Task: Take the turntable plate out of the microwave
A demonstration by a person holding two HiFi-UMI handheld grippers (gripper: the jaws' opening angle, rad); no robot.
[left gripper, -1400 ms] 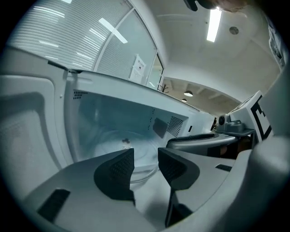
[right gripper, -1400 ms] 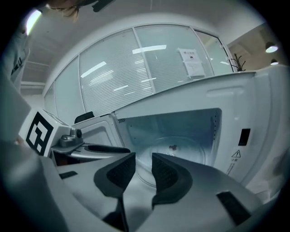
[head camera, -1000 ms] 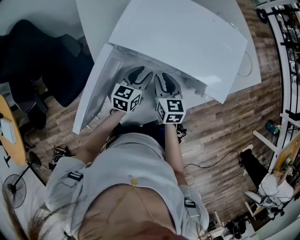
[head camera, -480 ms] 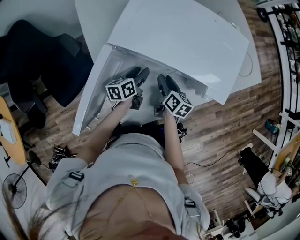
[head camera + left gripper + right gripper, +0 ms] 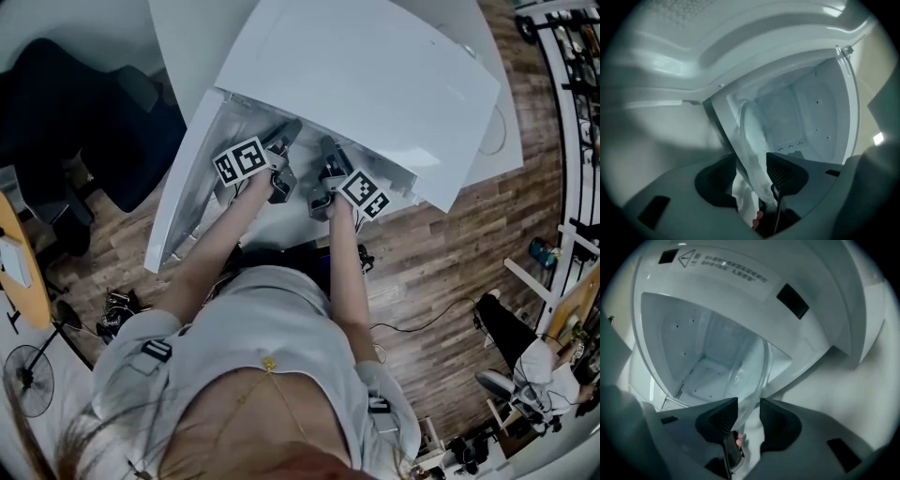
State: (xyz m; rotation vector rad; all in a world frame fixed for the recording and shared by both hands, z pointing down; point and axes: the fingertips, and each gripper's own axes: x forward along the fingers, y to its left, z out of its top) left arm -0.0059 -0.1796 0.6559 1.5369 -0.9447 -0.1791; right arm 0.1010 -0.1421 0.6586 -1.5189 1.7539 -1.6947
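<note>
Turntable plate (image 5: 752, 140) lay with its near rim between the jaws of both grippers, at the mouth of the white microwave (image 5: 375, 84). The rest of the clear glass reached back into the cavity (image 5: 693, 357). At lower centre of the left gripper view, the left gripper (image 5: 751, 169) had the rim filling the space between its pads and pressed on it, though its jaws had just been opening. At lower centre of the right gripper view, the right gripper (image 5: 749, 414) was clamped on the glass edge, its jaws having just been closing. In the head view both reached in under the microwave's top, with the open door (image 5: 183, 187) at centre left; the plate itself was hidden there.

The step in hand looked like the start of the pull-out, with the plate seized but not yet clear of the cavity. The next move called for the 2 grippers to draw back together at 1 pace — smooth glass could slip from an uneven grip.

Only 1 warning label (image 5: 726, 266) showed, at the top of the right gripper view — a triangle sign and lines of print too small to read. No brand name was visible.
</note>
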